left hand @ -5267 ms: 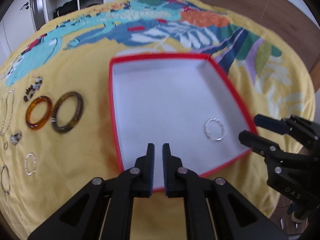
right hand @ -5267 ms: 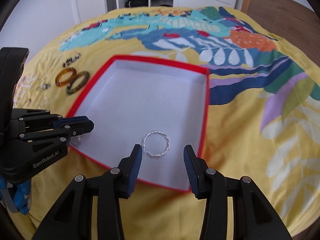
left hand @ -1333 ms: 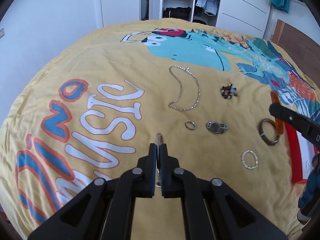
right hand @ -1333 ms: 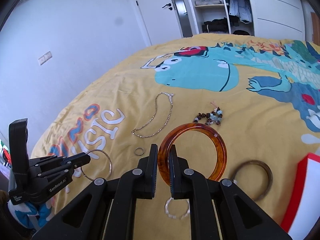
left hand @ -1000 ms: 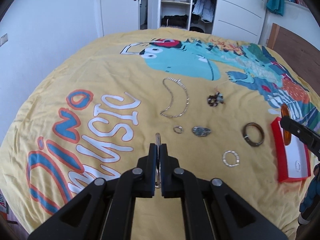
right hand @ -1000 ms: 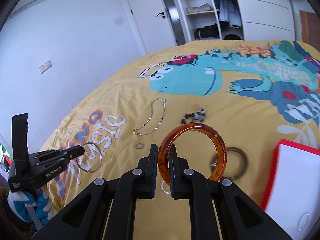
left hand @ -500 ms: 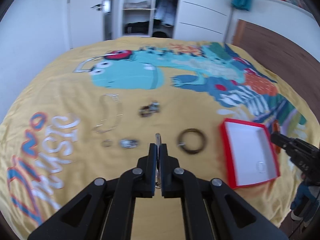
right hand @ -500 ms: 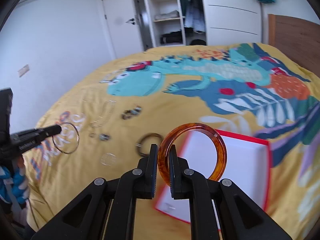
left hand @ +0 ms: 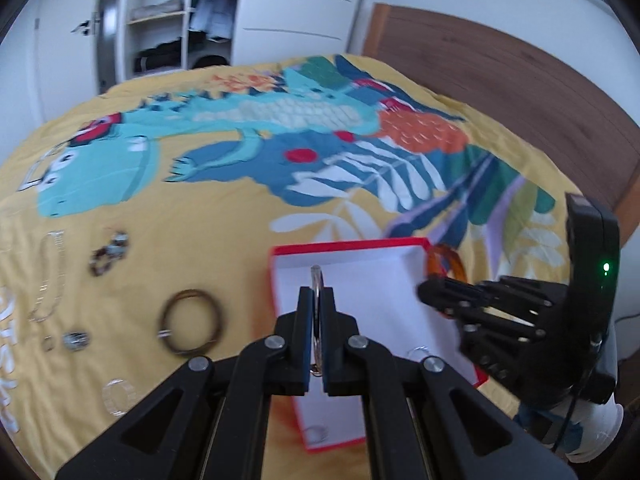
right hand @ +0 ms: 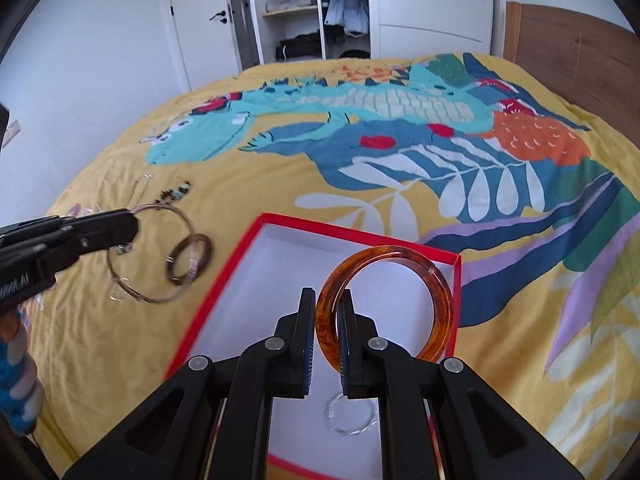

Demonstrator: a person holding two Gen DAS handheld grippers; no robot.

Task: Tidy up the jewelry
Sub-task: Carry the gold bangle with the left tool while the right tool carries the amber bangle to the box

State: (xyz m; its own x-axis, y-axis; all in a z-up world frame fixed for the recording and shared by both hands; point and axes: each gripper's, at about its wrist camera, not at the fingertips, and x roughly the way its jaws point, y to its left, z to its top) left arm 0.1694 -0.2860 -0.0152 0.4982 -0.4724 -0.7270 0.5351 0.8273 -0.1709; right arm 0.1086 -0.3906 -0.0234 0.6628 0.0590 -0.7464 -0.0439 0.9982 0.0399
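Observation:
My left gripper is shut on a thin silver hoop, which shows edge-on between its pads. It hangs over the near left part of the red box with a white inside. In the right wrist view the same left gripper holds that hoop just left of the box. My right gripper is shut on an amber bangle above the box's middle. From the left wrist view, the right gripper and the bangle sit at the box's far right corner. A twisted silver bracelet lies inside.
On the yellow bedspread left of the box lie a dark brown bangle, a beaded silver bracelet, a small brooch, a small ring, a chain necklace and a beaded piece. A wooden headboard stands behind.
Both grippers have swung right across the bed, away from the loose jewellery and over to the red box. Each has kept hold of its ring throughout.

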